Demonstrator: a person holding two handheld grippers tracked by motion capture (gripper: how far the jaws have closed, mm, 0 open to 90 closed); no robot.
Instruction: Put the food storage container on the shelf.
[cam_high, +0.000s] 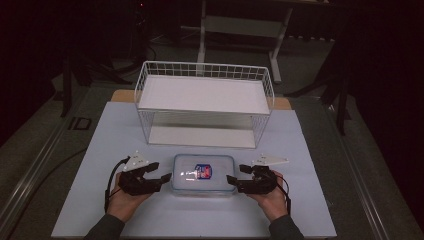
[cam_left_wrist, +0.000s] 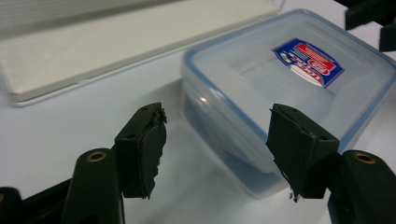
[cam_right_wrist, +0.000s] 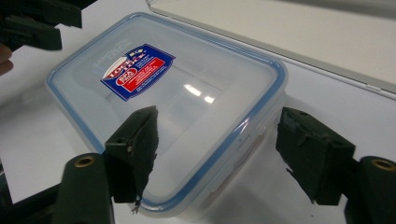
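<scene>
A dim lab or test room: a white tabletop (cam_high: 125, 210) stands alone on grey carpet, bare desk legs (cam_high: 202, 35) behind the wire rack (cam_high: 204, 75).

A dim room is surrounding a brightly lit white table (cam_high: 125, 130). Beyond it, a pale desk frame (cam_high: 240, 25) is standing on grey carpeted floor (cam_high: 30, 130), with dark stands and shadowy shapes fading into blackness at both sides.

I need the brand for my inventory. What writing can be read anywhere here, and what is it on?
"LOCK & LOCK": on the blue and red sticker on the clear food container's lid.
Smaller lines in the sticker's red panel: too blurred to read.
Faint embossed lettering on the lid beside the sticker: unreadable.
</scene>
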